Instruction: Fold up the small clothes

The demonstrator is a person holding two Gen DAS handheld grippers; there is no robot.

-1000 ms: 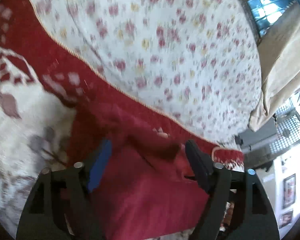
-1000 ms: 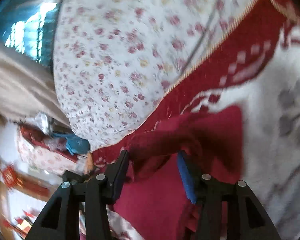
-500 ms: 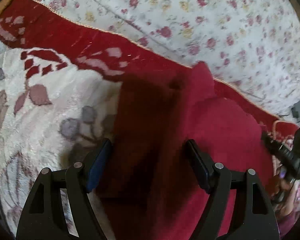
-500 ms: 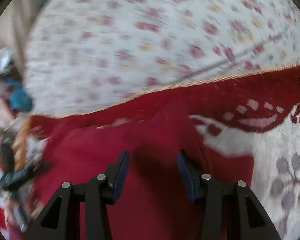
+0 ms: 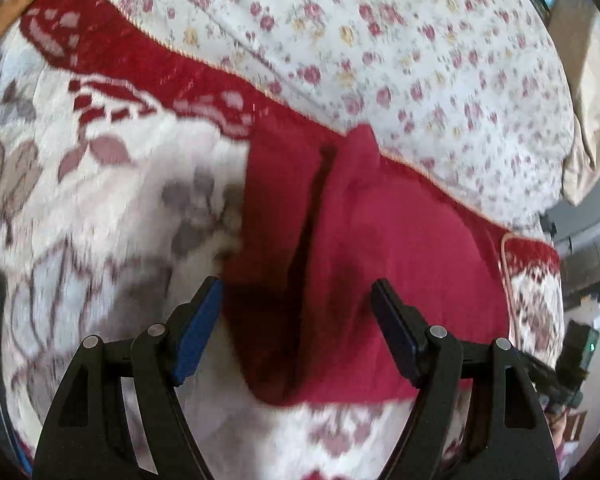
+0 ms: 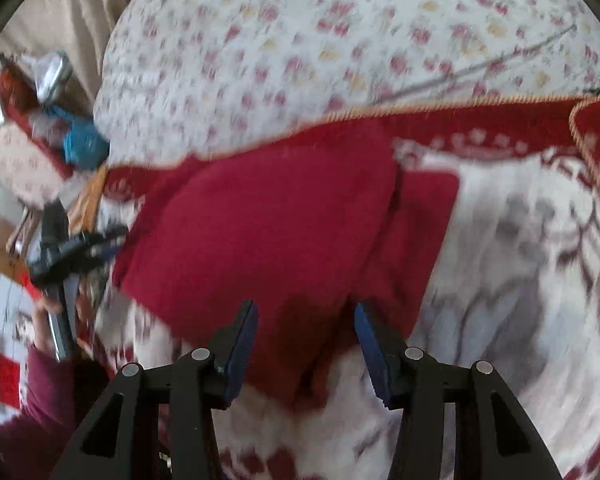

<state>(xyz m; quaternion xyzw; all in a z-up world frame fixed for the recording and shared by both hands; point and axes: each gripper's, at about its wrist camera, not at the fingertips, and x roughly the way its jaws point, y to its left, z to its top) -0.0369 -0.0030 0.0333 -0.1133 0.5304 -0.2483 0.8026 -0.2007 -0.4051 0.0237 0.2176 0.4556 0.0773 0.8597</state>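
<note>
The soft dark red folded cloth (image 5: 380, 248) lies flat just ahead of both grippers. The left gripper (image 5: 296, 324) and right gripper (image 6: 306, 340) both gape, holding nothing. White blanket (image 6: 520, 264) spreads bare past the cloth's edges.

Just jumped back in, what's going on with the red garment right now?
The red garment lies folded on the patterned blanket, one panel overlapping the other along a crease. Both sets of tongs, left and right, hang open above its near edge, gripping nothing. The floral sheet lies beyond.
</note>
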